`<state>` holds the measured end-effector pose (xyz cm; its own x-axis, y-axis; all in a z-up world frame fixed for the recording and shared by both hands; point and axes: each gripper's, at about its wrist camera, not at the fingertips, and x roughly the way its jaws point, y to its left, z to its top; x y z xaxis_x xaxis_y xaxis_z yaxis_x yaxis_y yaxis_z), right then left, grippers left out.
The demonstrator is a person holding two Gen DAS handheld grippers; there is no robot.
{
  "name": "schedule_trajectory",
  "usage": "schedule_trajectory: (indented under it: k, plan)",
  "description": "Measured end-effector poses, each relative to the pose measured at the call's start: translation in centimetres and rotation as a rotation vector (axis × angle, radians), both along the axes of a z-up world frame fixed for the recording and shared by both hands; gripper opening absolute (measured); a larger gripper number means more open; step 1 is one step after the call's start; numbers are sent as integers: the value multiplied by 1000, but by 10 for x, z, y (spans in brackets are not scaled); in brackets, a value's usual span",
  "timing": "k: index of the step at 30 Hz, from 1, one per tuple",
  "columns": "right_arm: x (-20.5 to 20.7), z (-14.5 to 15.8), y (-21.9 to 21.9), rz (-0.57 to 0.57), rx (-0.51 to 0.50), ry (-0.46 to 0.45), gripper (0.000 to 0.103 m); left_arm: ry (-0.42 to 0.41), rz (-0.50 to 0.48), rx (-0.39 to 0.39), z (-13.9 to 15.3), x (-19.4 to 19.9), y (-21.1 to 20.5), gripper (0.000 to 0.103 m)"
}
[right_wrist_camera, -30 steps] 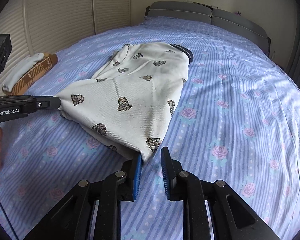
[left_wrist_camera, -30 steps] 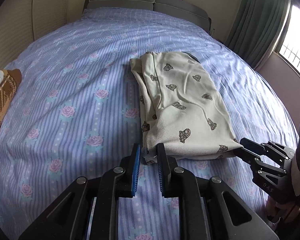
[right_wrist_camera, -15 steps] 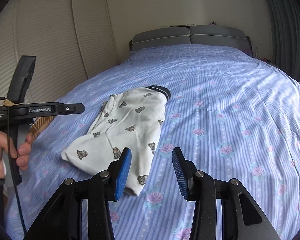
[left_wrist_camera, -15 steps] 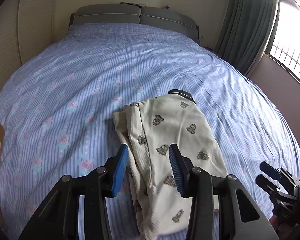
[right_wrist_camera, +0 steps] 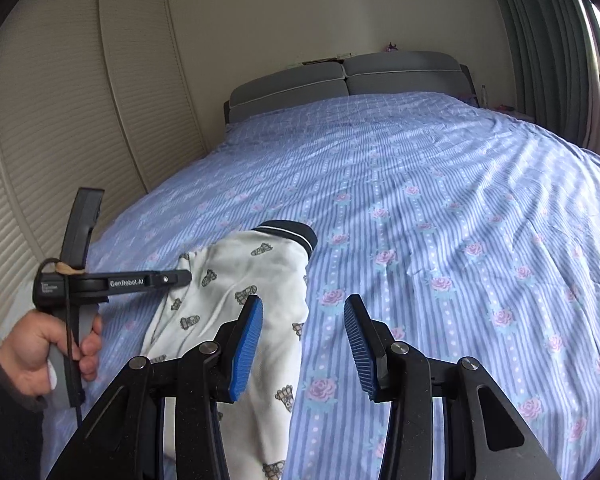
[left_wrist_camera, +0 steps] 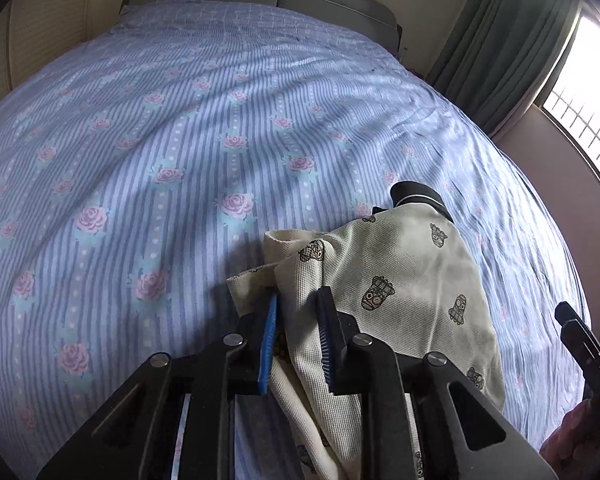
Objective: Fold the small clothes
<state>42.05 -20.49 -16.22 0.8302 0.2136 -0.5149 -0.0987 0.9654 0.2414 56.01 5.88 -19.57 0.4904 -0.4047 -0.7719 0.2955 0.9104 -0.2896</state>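
A cream shirt with small printed figures and a dark collar (left_wrist_camera: pixel 404 280) lies folded lengthwise on the blue floral bedsheet (left_wrist_camera: pixel 180 140). My left gripper (left_wrist_camera: pixel 298 340) is over the shirt's left folded edge with cloth between its blue pads (left_wrist_camera: pixel 269 344); the jaws stand narrowly apart. It also shows in the right wrist view (right_wrist_camera: pixel 180 278), against the shirt (right_wrist_camera: pixel 260 276). My right gripper (right_wrist_camera: pixel 302 344) is open and empty above the shirt's right edge.
The grey headboard (right_wrist_camera: pixel 348 76) is at the far end. A slatted wardrobe (right_wrist_camera: pixel 60 120) stands on the left and green curtains (left_wrist_camera: pixel 500 40) and a window on the right. My right gripper's body shows at the edge of the left wrist view (left_wrist_camera: pixel 580 344).
Both grippers let go of the shirt's near corners, opened and rose. The left one has since moved forward onto the shirt's left fold and narrowed around it. The right one opened wider.
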Motion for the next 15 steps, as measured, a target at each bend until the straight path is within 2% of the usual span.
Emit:
schedule_trajectory:
  k: [4, 10, 12, 15]
  plan:
    - [-1, -7, -7, -13, 8, 3, 43, -3, -29, -7, 0, 2, -2, 7]
    - [-3, -9, -18, -46, 26, -4, 43, -66, -26, 51, 23, 1, 1, 6]
    - [-2, -10, -19, -47, 31, 0, 43, -63, -26, 92, 20, 7, -1, 6]
    - [-1, -14, -14, -39, 13, 12, 43, -29, -47, 87, 6, 17, -5, 6]
